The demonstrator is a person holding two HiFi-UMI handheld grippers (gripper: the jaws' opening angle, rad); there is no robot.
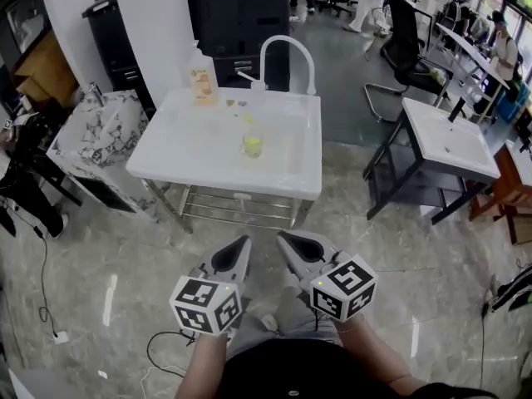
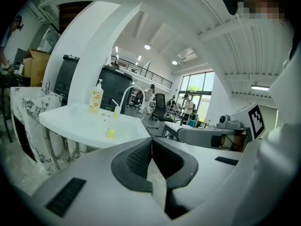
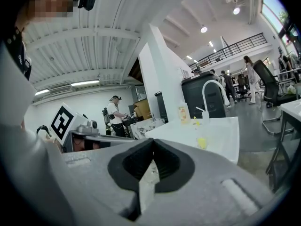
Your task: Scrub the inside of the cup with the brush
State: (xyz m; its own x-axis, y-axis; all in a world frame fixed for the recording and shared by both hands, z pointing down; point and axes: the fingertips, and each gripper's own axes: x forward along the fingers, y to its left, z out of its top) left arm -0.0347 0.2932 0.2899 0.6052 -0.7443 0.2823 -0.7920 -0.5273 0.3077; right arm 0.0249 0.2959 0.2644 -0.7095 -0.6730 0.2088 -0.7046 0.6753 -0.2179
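The counter (image 1: 191, 152) is smooth, shiny white, and thin metal bars (image 1: 241, 210) gleam under its front edge. The little cup (image 1: 252, 145) near its middle looks like see-through yellow plastic. The left tool (image 1: 243, 243) and right tool (image 1: 283, 239) are dull grey plastic with bumpy black pads (image 2: 138, 158), above a shiny stone floor (image 1: 399, 256).

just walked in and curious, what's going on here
A person stands back from a white sink with a gripper in each hand. The left gripper and right gripper are both shut and empty, held low over the floor. The cup sits in the sink, with a soap bottle by the faucet. Scrubbing hasn't begun, and I can't pick out a brush.
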